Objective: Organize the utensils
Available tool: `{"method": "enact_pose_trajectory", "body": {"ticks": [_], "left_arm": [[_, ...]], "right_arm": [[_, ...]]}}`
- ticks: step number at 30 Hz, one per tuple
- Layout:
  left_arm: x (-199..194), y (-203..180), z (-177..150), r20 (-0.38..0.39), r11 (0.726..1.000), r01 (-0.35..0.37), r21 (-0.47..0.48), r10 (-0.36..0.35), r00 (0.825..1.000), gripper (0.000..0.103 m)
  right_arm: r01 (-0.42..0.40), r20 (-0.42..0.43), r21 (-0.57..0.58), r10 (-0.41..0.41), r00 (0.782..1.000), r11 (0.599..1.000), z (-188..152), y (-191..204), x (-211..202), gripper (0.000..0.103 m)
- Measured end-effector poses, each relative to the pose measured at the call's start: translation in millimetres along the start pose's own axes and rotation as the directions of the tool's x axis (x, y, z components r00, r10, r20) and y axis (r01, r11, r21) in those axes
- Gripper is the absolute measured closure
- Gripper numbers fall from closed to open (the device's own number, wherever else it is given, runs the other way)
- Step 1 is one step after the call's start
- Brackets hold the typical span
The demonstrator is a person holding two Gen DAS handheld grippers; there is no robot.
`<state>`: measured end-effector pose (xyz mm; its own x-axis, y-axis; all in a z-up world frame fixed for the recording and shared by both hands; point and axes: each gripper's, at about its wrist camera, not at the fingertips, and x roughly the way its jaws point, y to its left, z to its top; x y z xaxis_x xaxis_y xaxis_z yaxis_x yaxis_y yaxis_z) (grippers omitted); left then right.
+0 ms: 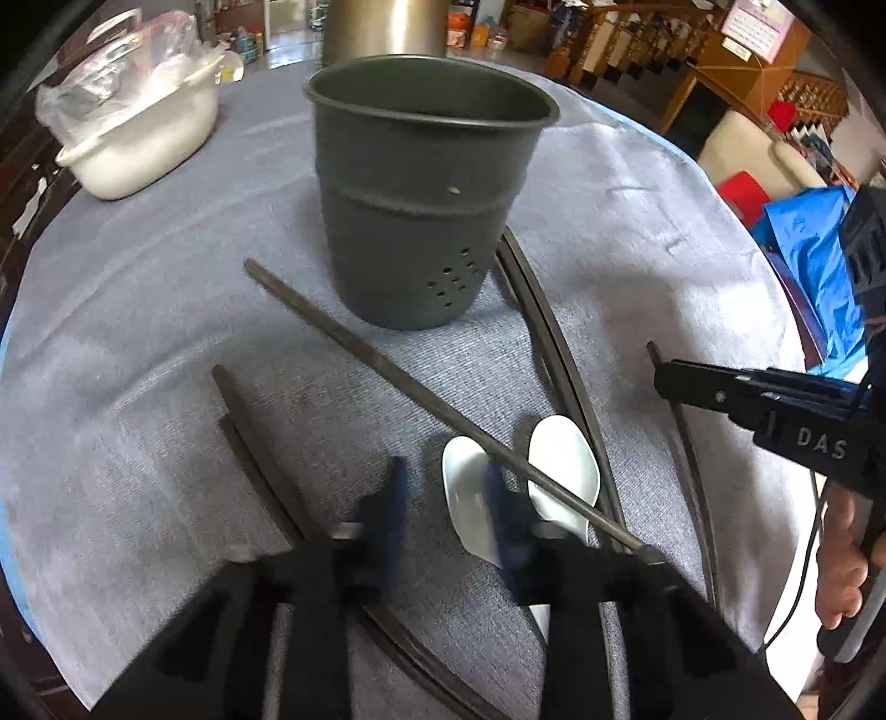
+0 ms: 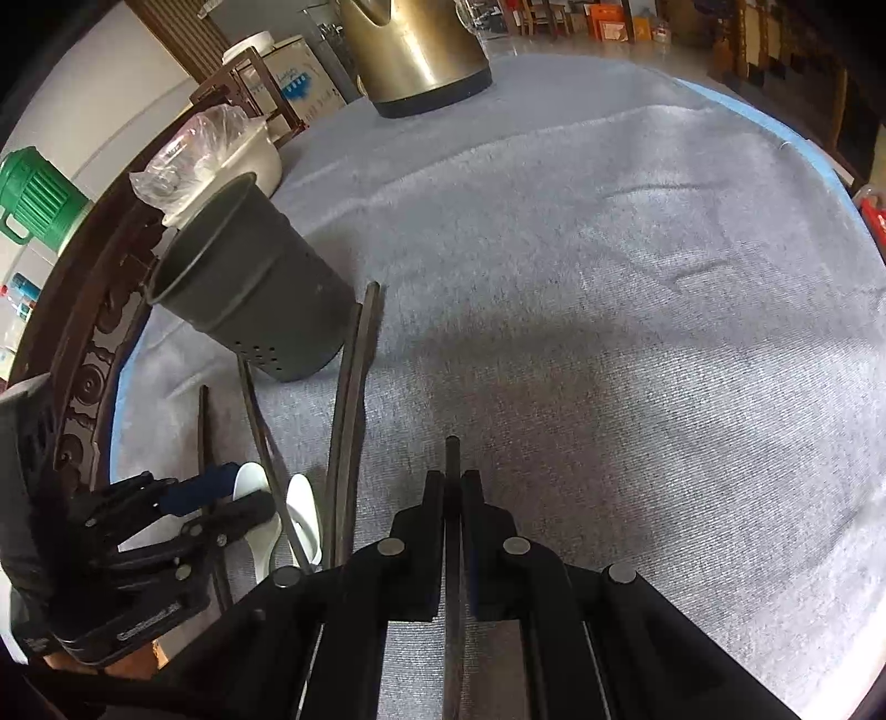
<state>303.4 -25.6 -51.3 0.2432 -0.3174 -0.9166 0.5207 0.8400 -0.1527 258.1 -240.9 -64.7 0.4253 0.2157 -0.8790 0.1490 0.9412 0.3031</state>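
Observation:
A dark grey perforated utensil cup (image 1: 421, 199) stands upright mid-table; it also shows in the right wrist view (image 2: 260, 299). Several dark chopsticks lie around it, one long one (image 1: 421, 387) crossing two white spoons (image 1: 559, 465). My left gripper (image 1: 446, 515) is open and empty, low over the cloth beside the spoons; it shows in the right wrist view (image 2: 243, 493). My right gripper (image 2: 453, 487) is shut on a dark chopstick (image 2: 453, 531) that pokes out past the fingertips; it shows in the left wrist view (image 1: 664, 379) at the right.
A grey cloth (image 2: 609, 310) covers the round table. A white bowl with a plastic bag (image 1: 138, 122) sits at the far left. A brass-coloured metal kettle (image 2: 415, 50) stands at the back. A pair of chopsticks (image 2: 354, 399) lies right of the cup.

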Motion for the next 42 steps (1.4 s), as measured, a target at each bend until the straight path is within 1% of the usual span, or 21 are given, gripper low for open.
{"method": "enact_pose_trajectory", "body": {"ticks": [1,4,9,12,13,17,20,21,22,23,24,27,30,31,33,36,37,39,40,41,42], "left_arm": [[3,0,-1,0.001,1.000,0.005,0.001,-0.005,1.000,0.094],[1,3,1,0.024,1.000,0.012,-0.012,-0.011,1.000,0.098],[-22,13,0,0.100,0.999,-0.005,-0.047,0.009,0.995,0.099],[-44,16,2,0.164,0.998,-0.010,-0.066,0.021,0.986,0.099],[-51,17,4,0.183,0.997,-0.008,-0.071,0.020,0.983,0.099],[-89,17,11,0.287,0.995,-0.025,-0.095,0.051,0.956,0.099],[-119,20,21,0.369,0.990,-0.046,-0.134,0.093,0.925,0.099],[-132,22,26,0.408,0.986,-0.055,-0.158,0.116,0.905,0.099],[-139,24,27,0.430,0.984,-0.055,-0.171,0.125,0.894,0.099],[-150,26,32,0.458,0.980,-0.060,-0.190,0.142,0.878,0.099],[-159,29,37,0.487,0.974,-0.067,-0.214,0.166,0.858,0.099],[-178,34,53,0.550,0.958,-0.075,-0.276,0.221,0.805,0.099],[-183,39,72,0.596,0.946,-0.056,-0.320,0.247,0.764,0.099],[-183,39,81,0.612,0.938,-0.061,-0.340,0.271,0.743,0.099],[-178,40,92,0.628,0.929,-0.074,-0.364,0.304,0.716,0.099],[-168,45,108,0.642,0.914,-0.067,-0.399,0.331,0.692,0.099],[-162,44,111,0.653,0.911,-0.076,-0.406,0.347,0.674,0.099],[-154,42,116,0.667,0.907,-0.100,-0.408,0.371,0.646,0.099],[-146,44,118,0.670,0.907,-0.101,-0.409,0.374,0.641,0.099],[-141,44,115,0.670,0.907,-0.098,-0.410,0.372,0.643,0.099],[-134,47,116,0.666,0.907,-0.092,-0.412,0.368,0.649,0.099]], "right_arm": [[-0.003,0.001,0.001,0.003,1.000,1.000,1,0,0,0.097],[-0.023,0.017,0.000,0.023,1.000,1.000,3,2,-3,0.097],[-0.056,0.077,-0.027,0.058,0.995,0.998,5,11,-24,0.097],[-0.067,0.116,-0.040,0.071,0.991,0.997,6,16,-37,0.097],[-0.086,0.130,-0.033,0.090,0.987,0.996,7,16,-42,0.097],[-0.110,0.206,-0.035,0.114,0.972,0.993,13,20,-65,0.097],[-0.128,0.284,-0.036,0.133,0.950,0.991,19,26,-90,0.097],[-0.133,0.315,-0.038,0.138,0.939,0.990,20,28,-99,0.097],[-0.139,0.351,-0.041,0.145,0.925,0.989,22,31,-111,0.097],[-0.145,0.380,-0.042,0.150,0.913,0.988,24,33,-122,0.097],[-0.154,0.408,-0.044,0.158,0.899,0.987,25,36,-130,0.097],[-0.158,0.504,-0.054,0.163,0.848,0.986,33,46,-161,0.097],[-0.155,0.582,-0.062,0.162,0.797,0.986,49,60,-186,0.097],[-0.155,0.595,-0.062,0.161,0.788,0.986,53,64,-191,0.097],[-0.156,0.642,-0.053,0.153,0.751,0.986,66,72,-205,0.097],[-0.122,0.716,-0.033,0.109,0.689,0.992,85,84,-221,0.097],[-0.108,0.739,-0.029,0.094,0.668,0.994,90,87,-225,0.097],[-0.075,0.776,-0.027,0.069,0.626,0.997,97,94,-229,0.097],[-0.066,0.792,-0.029,0.064,0.608,0.997,101,97,-229,0.097],[-0.063,0.802,-0.029,0.061,0.594,0.998,105,100,-227,0.097],[-0.058,0.809,-0.025,0.054,0.585,0.998,108,102,-224,0.097]]}}
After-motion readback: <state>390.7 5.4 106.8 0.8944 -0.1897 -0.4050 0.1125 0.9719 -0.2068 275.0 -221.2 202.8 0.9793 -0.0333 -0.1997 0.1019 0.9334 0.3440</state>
